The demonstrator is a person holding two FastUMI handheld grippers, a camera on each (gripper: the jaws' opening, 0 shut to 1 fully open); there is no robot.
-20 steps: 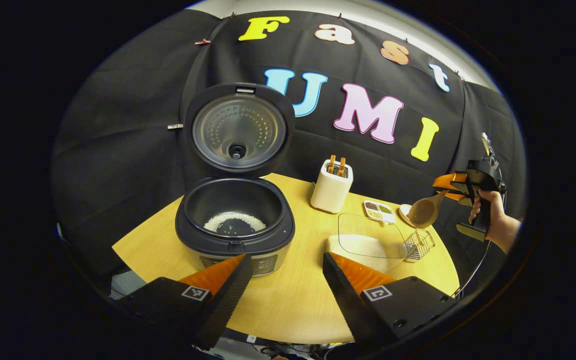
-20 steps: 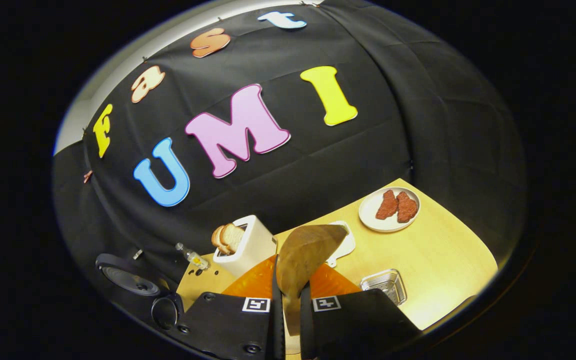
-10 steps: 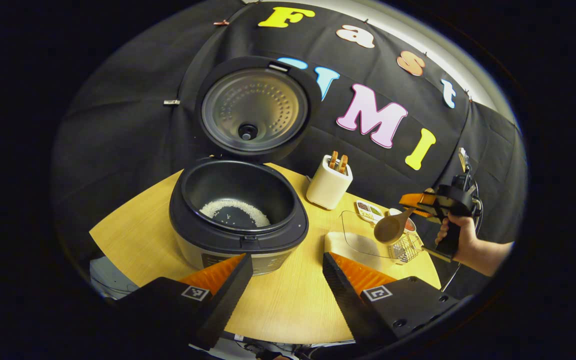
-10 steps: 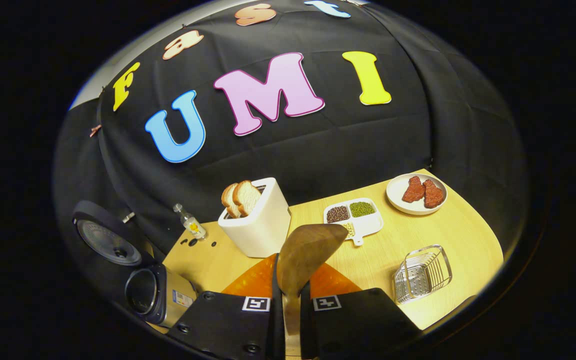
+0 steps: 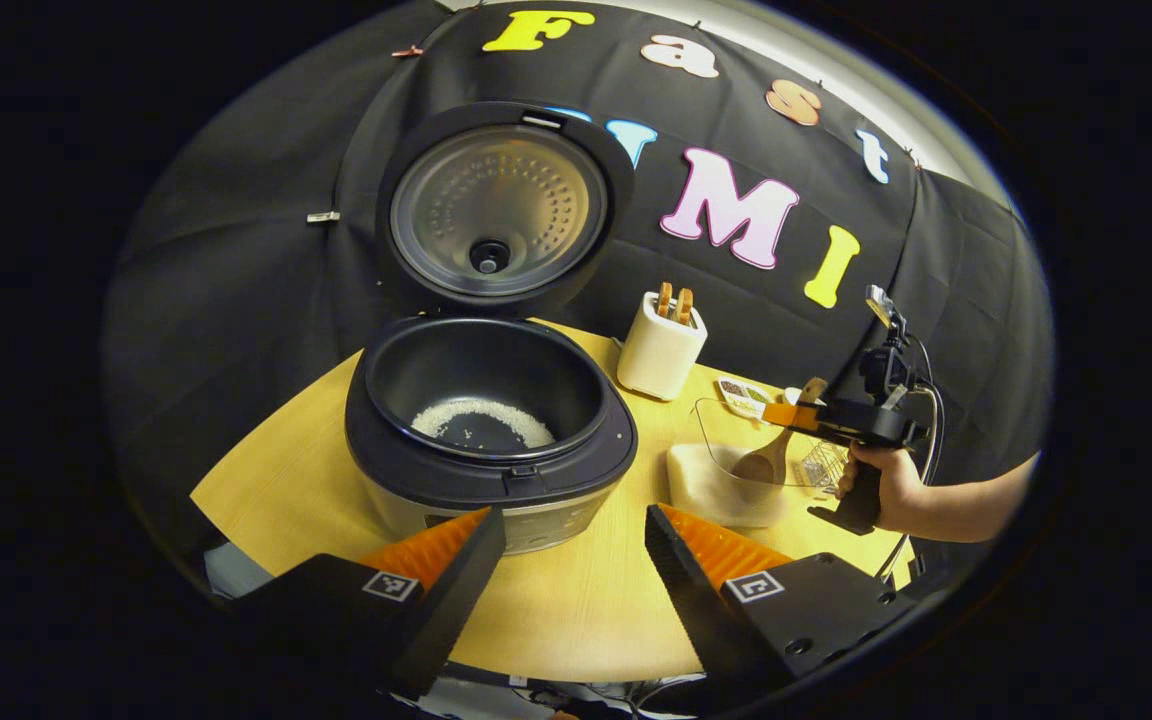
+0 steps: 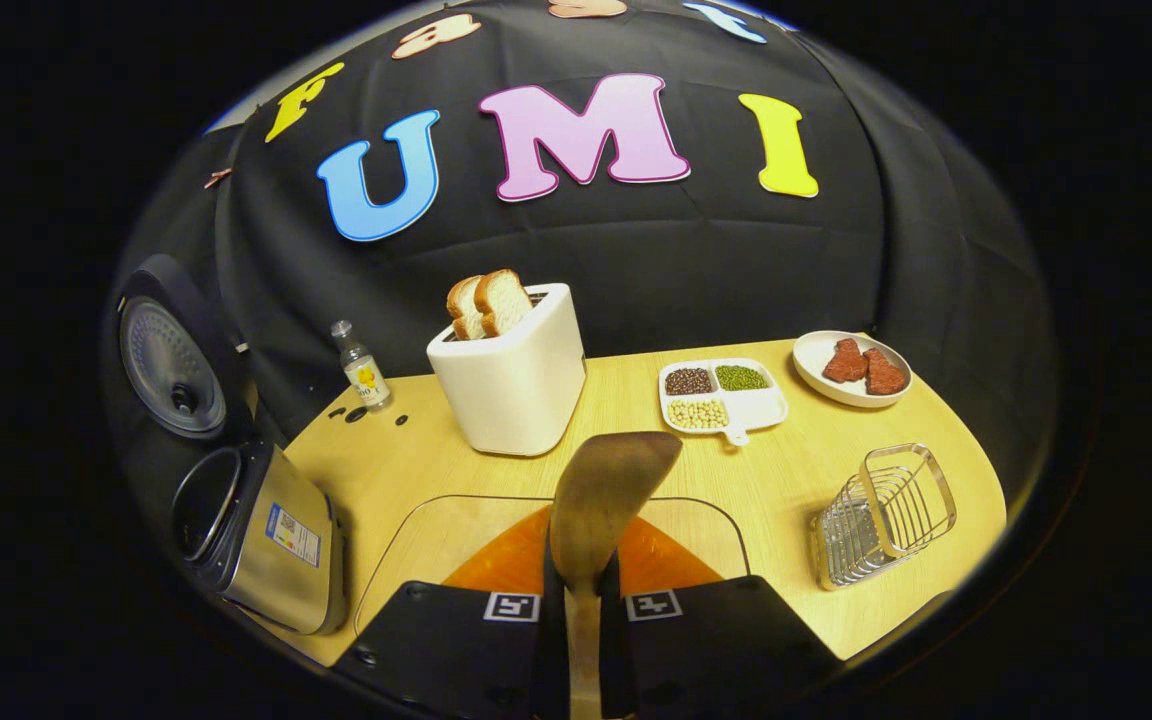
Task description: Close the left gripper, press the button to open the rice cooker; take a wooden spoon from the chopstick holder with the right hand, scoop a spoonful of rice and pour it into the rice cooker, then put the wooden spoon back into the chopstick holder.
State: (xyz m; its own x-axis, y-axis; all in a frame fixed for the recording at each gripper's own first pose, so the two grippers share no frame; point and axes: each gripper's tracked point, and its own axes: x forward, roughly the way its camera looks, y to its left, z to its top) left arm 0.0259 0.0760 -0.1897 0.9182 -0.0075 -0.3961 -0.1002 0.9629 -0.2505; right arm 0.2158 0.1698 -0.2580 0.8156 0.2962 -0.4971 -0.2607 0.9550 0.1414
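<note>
Right gripper (image 6: 576,640) clamps the spoon (image 6: 601,500) by its handle, bowl over the rice box (image 5: 726,480). Left gripper (image 5: 566,560) hangs released near the open cooker (image 5: 491,440). Risk: a tilted spoon would spill grains across the table (image 5: 576,620) in transit.

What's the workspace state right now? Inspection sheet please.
Surface: wooden table, dark spots near the bottle.
Job's things: cooker open, some rice inside; spoon over the rice box; wire holder on its side.
Clutter: toaster with bread, bean tray, meat plate.
Grippers: left gripper open; right gripper shut on spoon.
Cables: one on the right gripper.
Surroundings: black cloth wall.
</note>
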